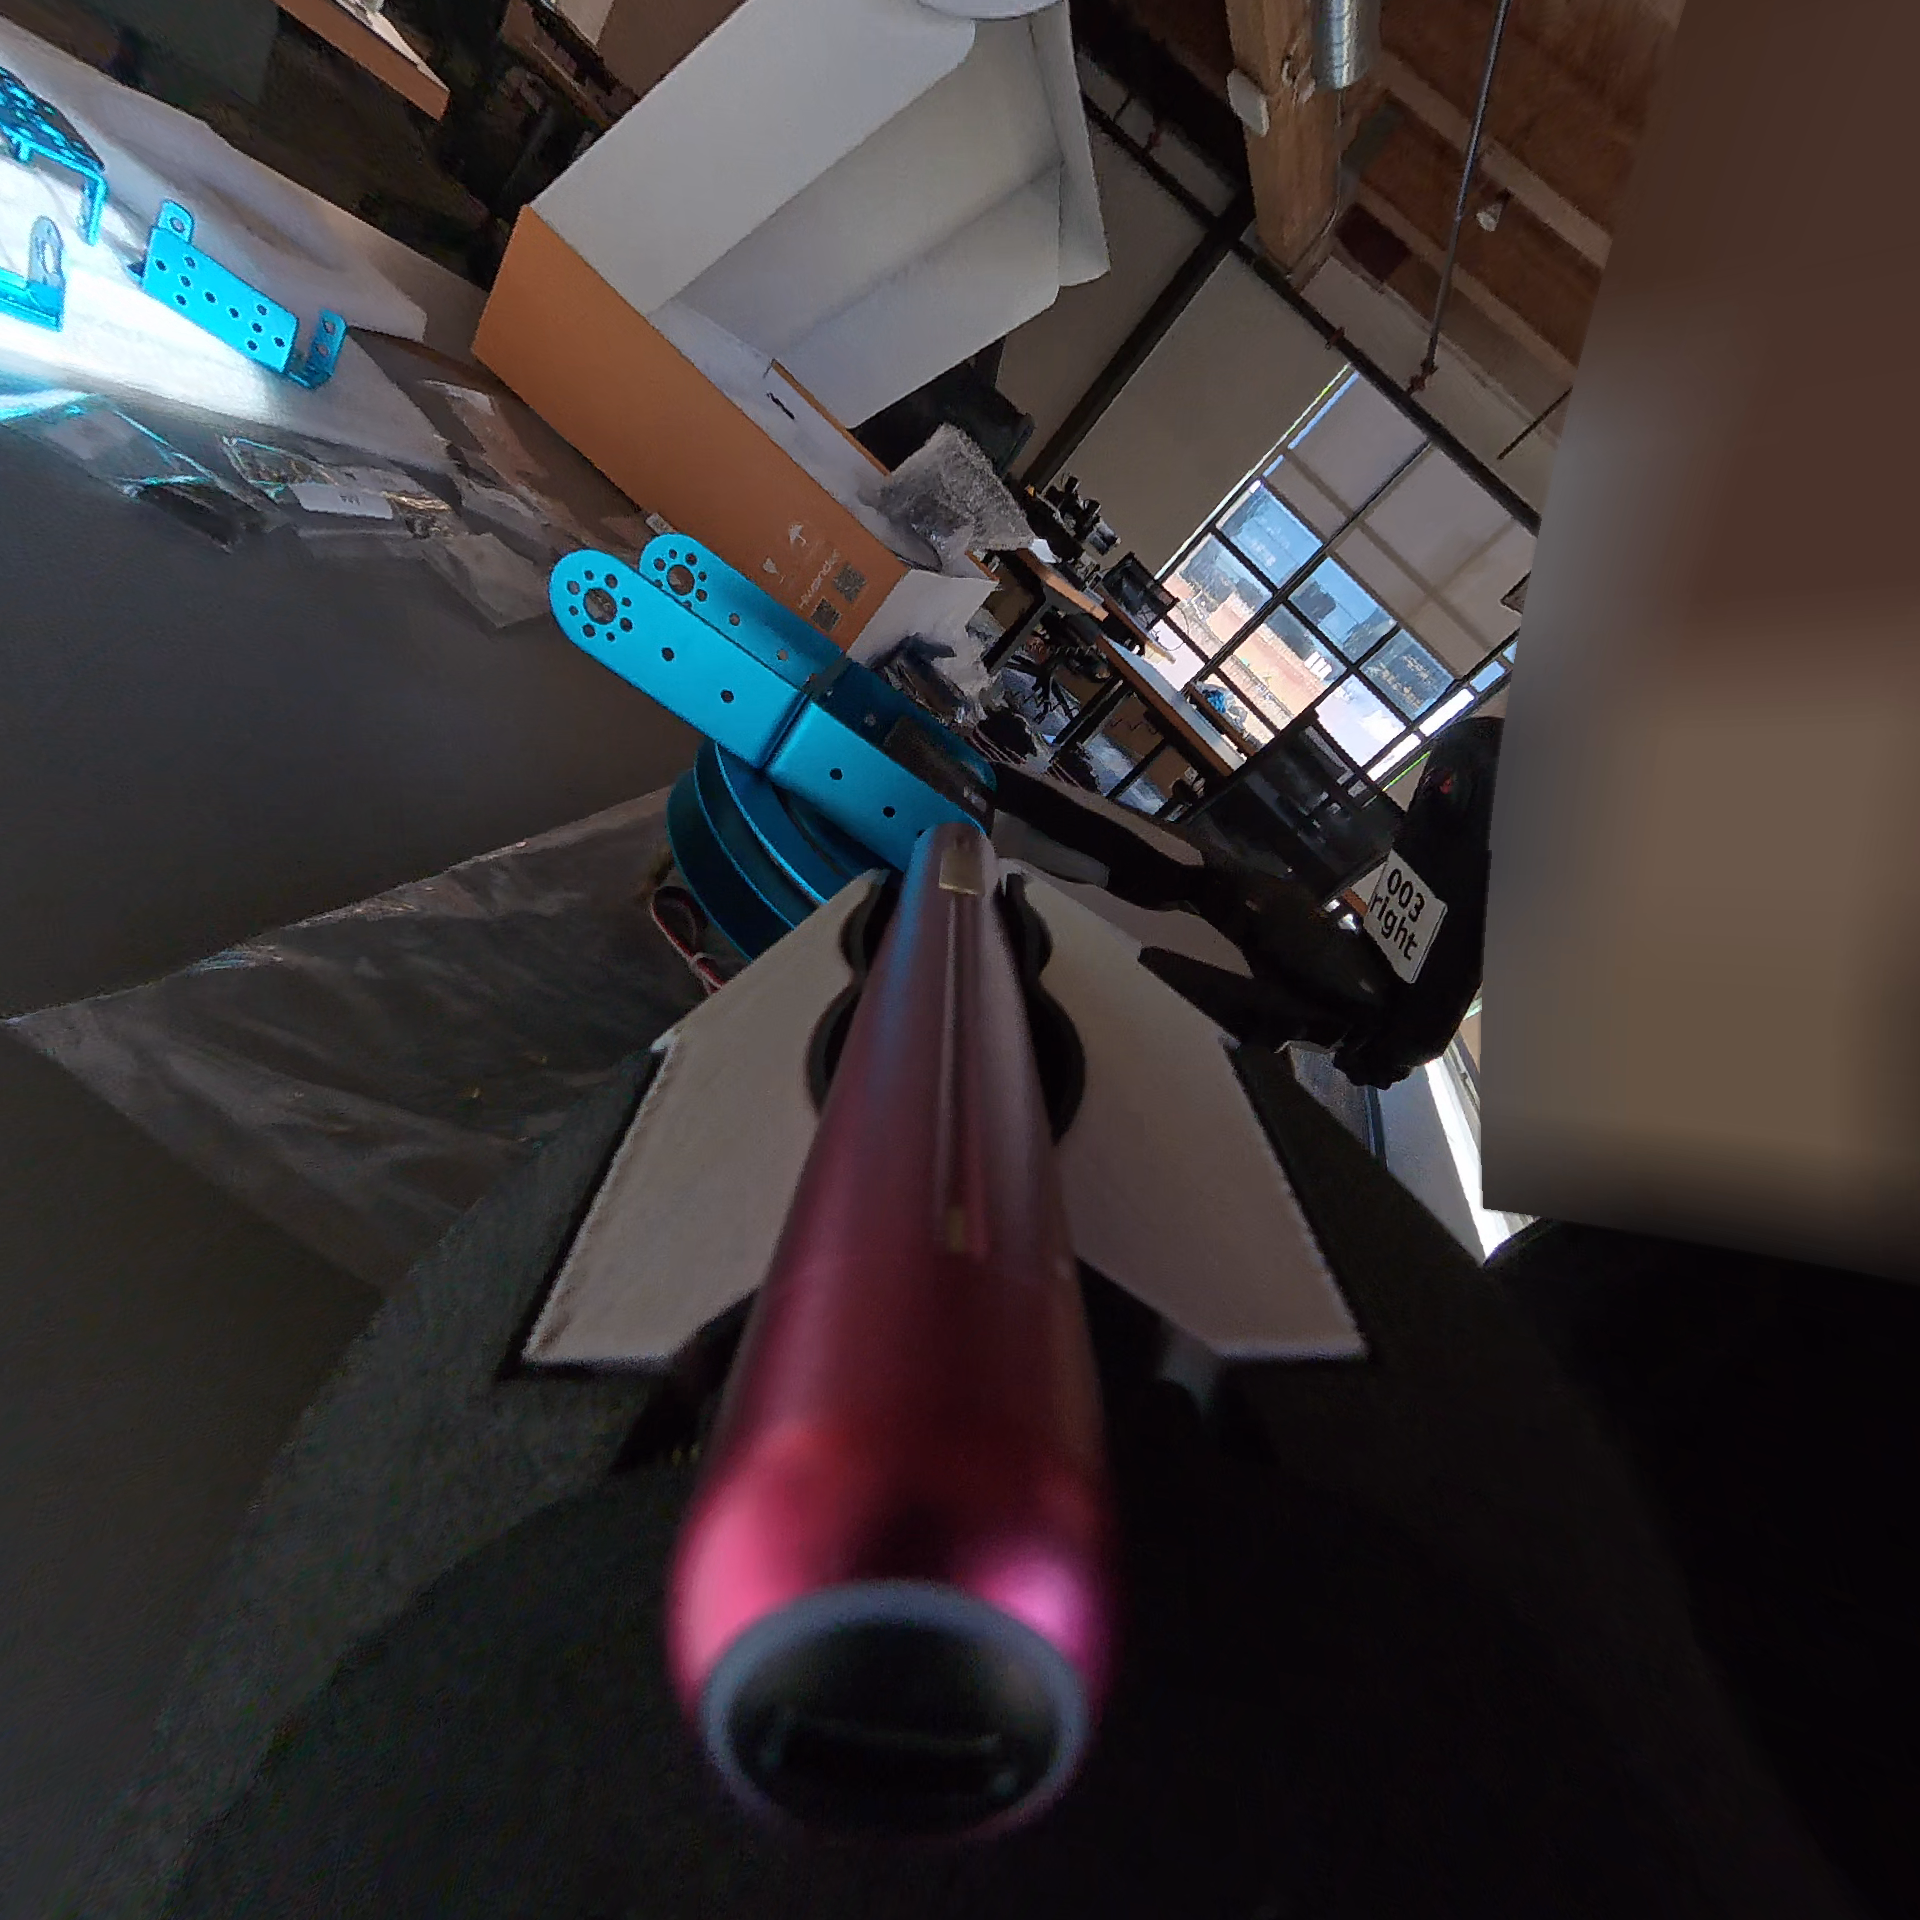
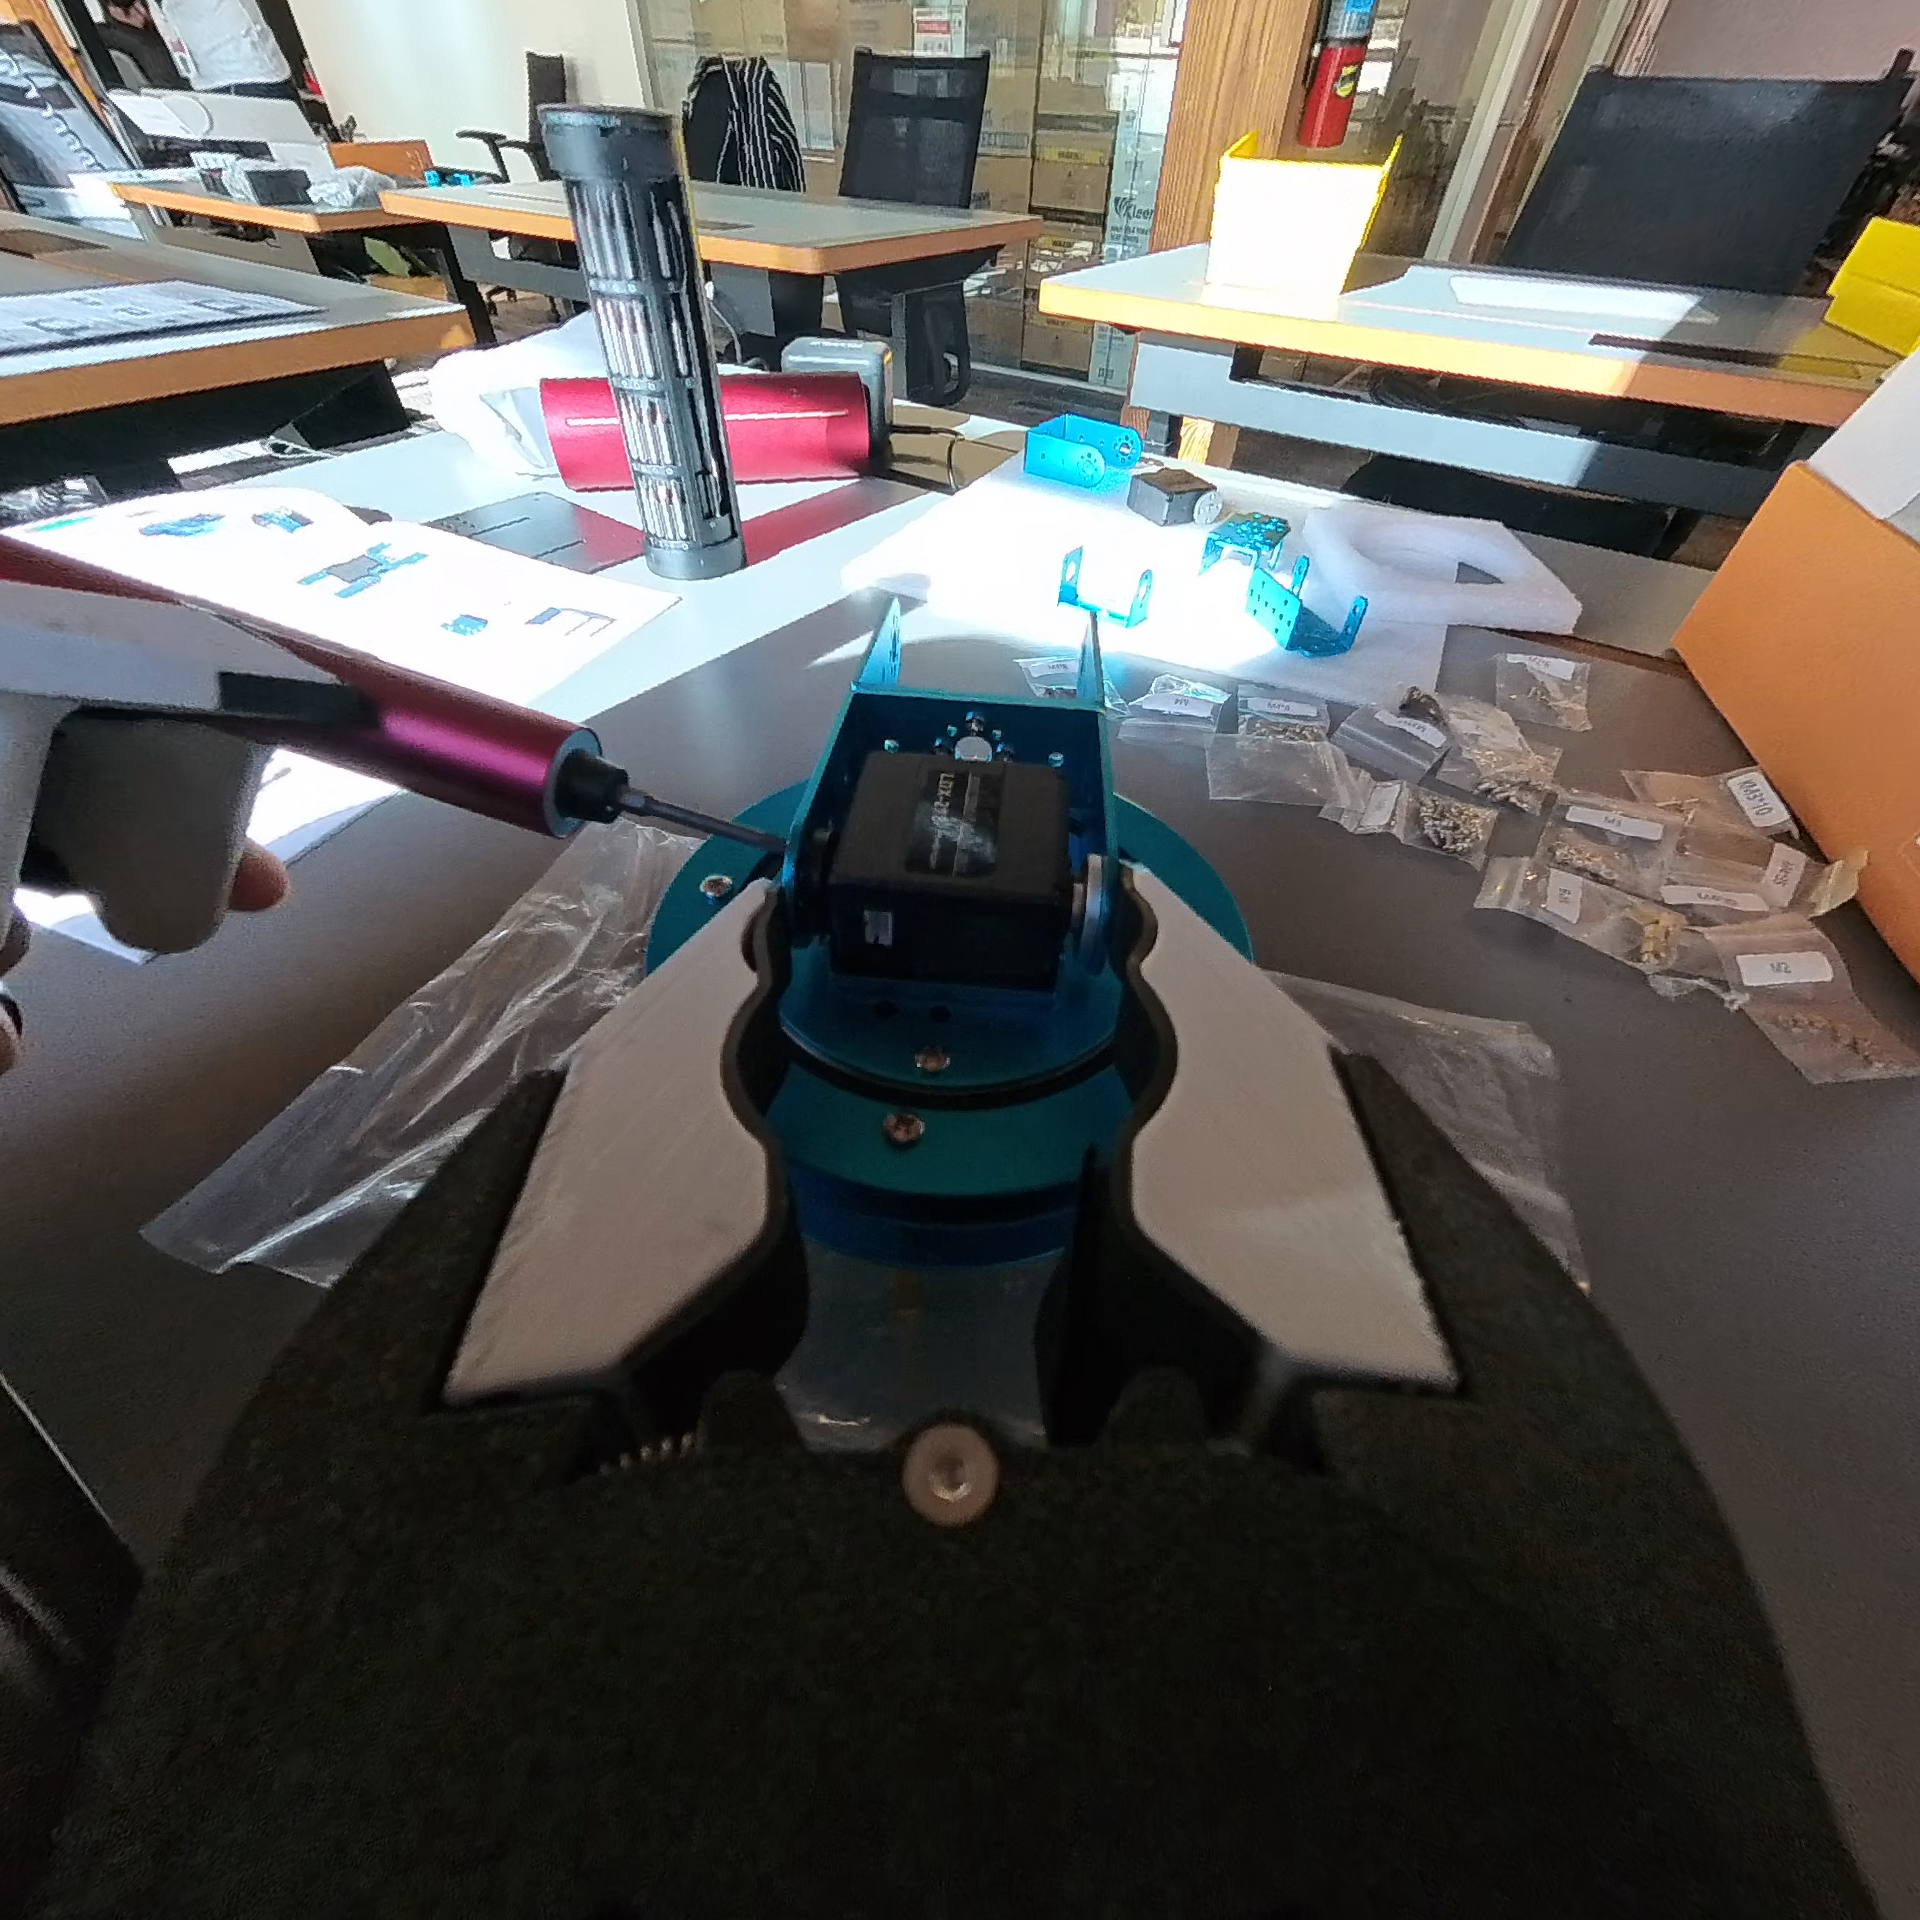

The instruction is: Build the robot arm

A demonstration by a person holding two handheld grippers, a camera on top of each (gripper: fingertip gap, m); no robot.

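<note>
My left gripper (image 1: pixel 948 894) is shut on a magenta electric screwdriver (image 1: pixel 914 1299) that runs forward between its fingers. In the right wrist view the screwdriver (image 2: pixel 457 727) comes in from the left, and its bit touches the left wall of a blue metal bracket (image 2: pixel 977 717). The bracket holds a black servo (image 2: pixel 951 862) and stands on a blue round base (image 2: pixel 935 1143). My right gripper (image 2: pixel 948 888) is shut on the bracket's two sides. The bracket (image 1: pixel 831 743) and the right gripper (image 1: pixel 1247 935) also show in the left wrist view.
A clear plastic bag (image 2: pixel 416 1060) lies under the base. Behind stand a black bit holder (image 2: pixel 655 353), a red tube (image 2: pixel 769 431) and an instruction sheet (image 2: pixel 343 582). To the right lie loose blue brackets (image 2: pixel 1299 613), white foam (image 2: pixel 1444 561), several screw bags (image 2: pixel 1507 810) and a cardboard box (image 2: pixel 1808 727).
</note>
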